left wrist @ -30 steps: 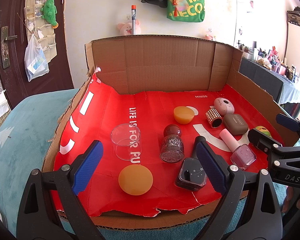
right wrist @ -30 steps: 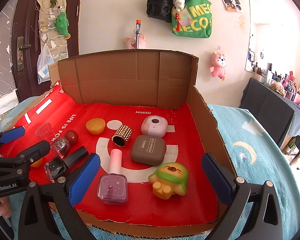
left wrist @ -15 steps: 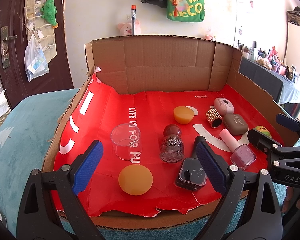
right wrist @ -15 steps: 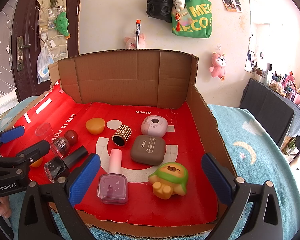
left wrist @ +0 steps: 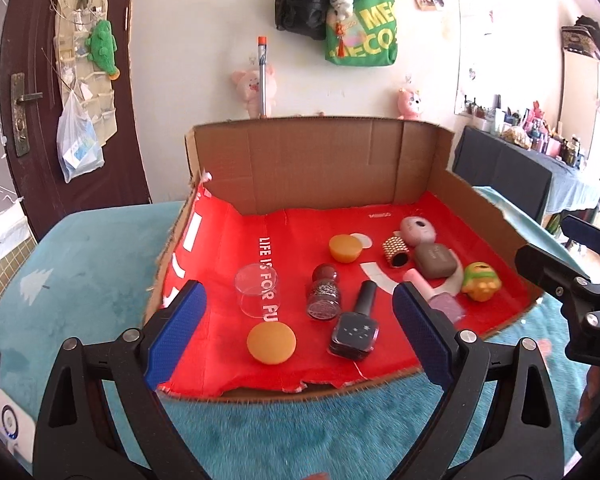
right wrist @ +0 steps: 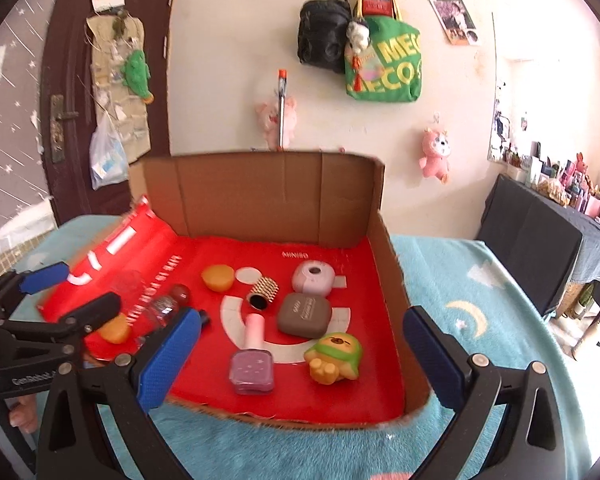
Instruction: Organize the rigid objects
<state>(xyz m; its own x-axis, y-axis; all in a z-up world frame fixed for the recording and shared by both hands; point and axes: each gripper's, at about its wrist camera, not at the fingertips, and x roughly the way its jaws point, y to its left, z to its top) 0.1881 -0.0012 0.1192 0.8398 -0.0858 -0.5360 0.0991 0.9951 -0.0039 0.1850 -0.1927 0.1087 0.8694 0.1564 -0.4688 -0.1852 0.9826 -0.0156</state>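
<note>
A big brown cardboard box (left wrist: 320,160) with a red paper floor (left wrist: 300,236) sits on a fluffy teal blanket (right wrist: 460,280). Its front side is open.

The left gripper (left wrist: 296,336) has its blue pads spread wide, with nothing between them. It hangs in front of the box. The right gripper (right wrist: 296,356) is spread wide too and holds nothing.

On the left part of the red floor stands a clear plastic cup (left wrist: 258,290), upside down. Just in front of it lies a flat orange round lid (left wrist: 271,343). Beside these stand a round glitter bottle with a dark red ball cap (left wrist: 325,296) and a dark square nail polish bottle with a black cap (left wrist: 356,332), lying down.

Farther back sits a small orange bowl (right wrist: 218,277). Near it is a gold studded ring tube (right wrist: 263,292), a pale pink round case (right wrist: 313,278) and a brown rounded box (right wrist: 304,314). In front lie a pink nail polish bottle (right wrist: 253,360) and a yellow squishy toy with a green hood (right wrist: 334,356).
</note>
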